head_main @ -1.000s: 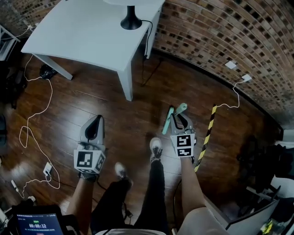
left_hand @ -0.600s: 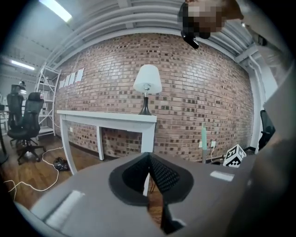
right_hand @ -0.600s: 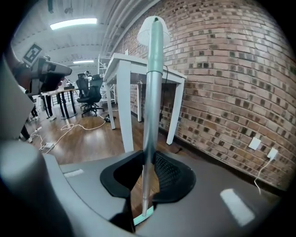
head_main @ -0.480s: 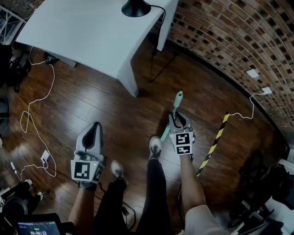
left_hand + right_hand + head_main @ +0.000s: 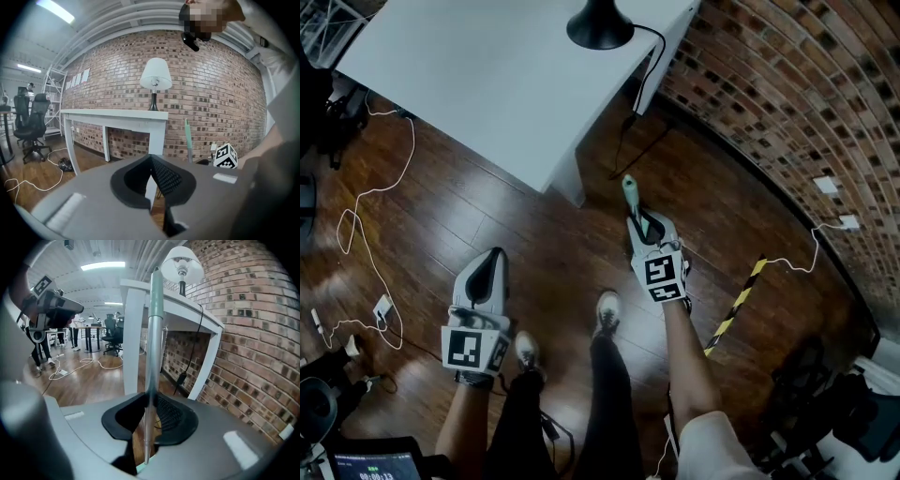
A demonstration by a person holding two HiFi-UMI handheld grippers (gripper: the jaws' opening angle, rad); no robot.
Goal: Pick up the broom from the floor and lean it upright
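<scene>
The broom shows only as a silver pole (image 5: pixel 149 380) with a pale green grip (image 5: pixel 630 193). It stands nearly upright between the jaws of my right gripper (image 5: pixel 152 401), which is shut on it. In the head view the right gripper (image 5: pixel 645 223) is just in front of the white table's (image 5: pixel 487 75) corner leg, with the green tip poking past it. In the left gripper view the pole (image 5: pixel 187 140) rises beside the right gripper's marker cube (image 5: pixel 226 156). The broom head is hidden. My left gripper (image 5: pixel 494 255) hangs to the left, shut on nothing; its jaws (image 5: pixel 151 161) face the table.
A lamp (image 5: pixel 155 77) stands on the table near the brick wall (image 5: pixel 787 103). White cables (image 5: pixel 366 206) trail over the wooden floor at left. A yellow-and-black strip (image 5: pixel 736 305) lies at right. The person's feet (image 5: pixel 605 314) are between the grippers. Office chairs (image 5: pixel 30 124) stand far left.
My right gripper has moved up the picture toward the table with the broom pole, and the green tip has swung from up-right to up-left. The left gripper has shifted slightly.
</scene>
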